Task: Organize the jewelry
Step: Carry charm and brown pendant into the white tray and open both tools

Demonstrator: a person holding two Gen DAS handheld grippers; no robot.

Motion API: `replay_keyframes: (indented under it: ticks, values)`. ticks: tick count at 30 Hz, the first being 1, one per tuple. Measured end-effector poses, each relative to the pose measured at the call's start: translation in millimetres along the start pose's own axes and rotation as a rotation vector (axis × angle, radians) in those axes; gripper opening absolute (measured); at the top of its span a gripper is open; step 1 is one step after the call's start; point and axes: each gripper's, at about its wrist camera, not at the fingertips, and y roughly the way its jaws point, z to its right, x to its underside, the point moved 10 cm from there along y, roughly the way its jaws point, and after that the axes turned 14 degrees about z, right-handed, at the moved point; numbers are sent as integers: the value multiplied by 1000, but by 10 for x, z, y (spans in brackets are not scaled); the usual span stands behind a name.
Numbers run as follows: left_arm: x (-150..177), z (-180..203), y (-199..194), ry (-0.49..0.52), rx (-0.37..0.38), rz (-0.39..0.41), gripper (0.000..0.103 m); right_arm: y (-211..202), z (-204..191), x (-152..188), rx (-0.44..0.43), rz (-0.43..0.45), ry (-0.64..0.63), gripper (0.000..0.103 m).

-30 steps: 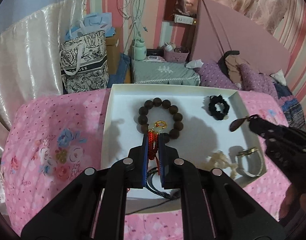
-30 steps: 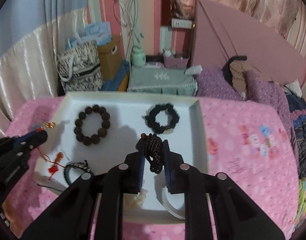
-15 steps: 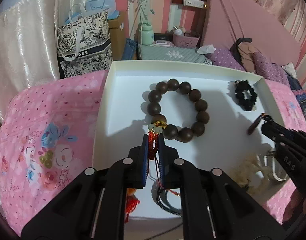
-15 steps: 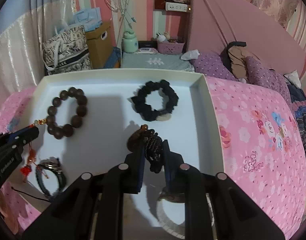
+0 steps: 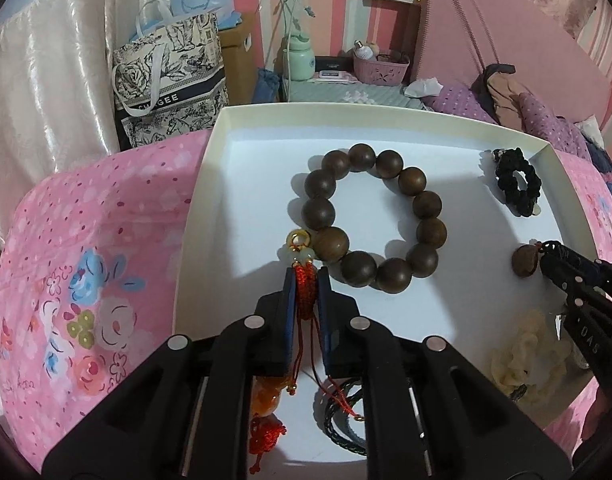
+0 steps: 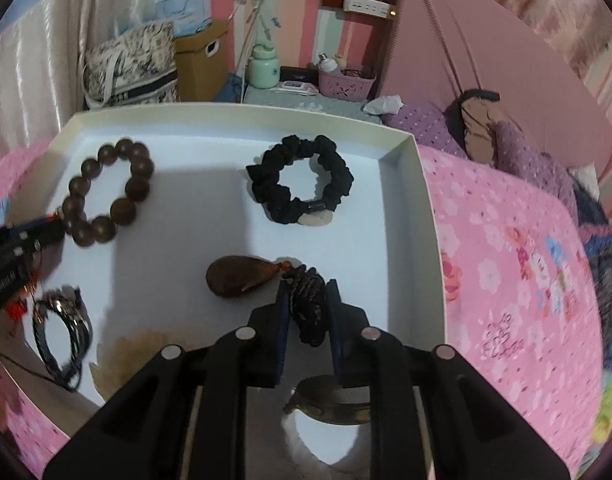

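Observation:
My left gripper (image 5: 306, 276) is shut on the red cord of a charm (image 5: 306, 296). The charm's gold ring and pale green beads (image 5: 299, 245) touch the brown bead bracelet (image 5: 422, 204) in the white tray (image 5: 245, 184), and its orange and red tassel end hangs under the fingers. My right gripper (image 6: 308, 286) is shut on the dark braided cord (image 6: 308, 308) of a brown teardrop pendant (image 6: 237, 276). The pendant sits low over the tray's middle; contact cannot be told. A black scrunchie (image 6: 338, 172) lies at the tray's far right.
Dark braided bracelets (image 6: 61, 336) and a cream flower piece (image 5: 522, 360) lie near the tray's front edge. A metal bangle (image 6: 330, 404) shows under my right fingers. The tray rests on a pink floral bedspread (image 6: 506, 260). Bags and a bedside table stand behind it.
Both grippers have come down closer to the tray, each still holding its piece. The charm's ring now sits against the bead bracelet, and the pendant hangs lower.

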Motion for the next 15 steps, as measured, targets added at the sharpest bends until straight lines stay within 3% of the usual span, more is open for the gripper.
replay_keyframes:
  ticks: [2,3,6,7,11,15]
  values:
    - [1,-10,-1,-3,1,1,10,-12,-8,-7,4,-1,-55,22]
    - [-1,-9,4,-2,-2,3,11,-24,-11,-10,4,-1,-72,30]
    - [5,-14,12,9,-25,7,29,-56,34,-60,27,26,-129,51]
    - [10,-26,10,13,-35,8,36,-68,56,-74,29,35,-131,51]
    - [-2,-23,-24,16,-43,12,37,-91,142,-120,-2,40,-90,52]
    - [-93,19,-197,30,-52,41,41,-206,250,-228,-31,78,-44,65]
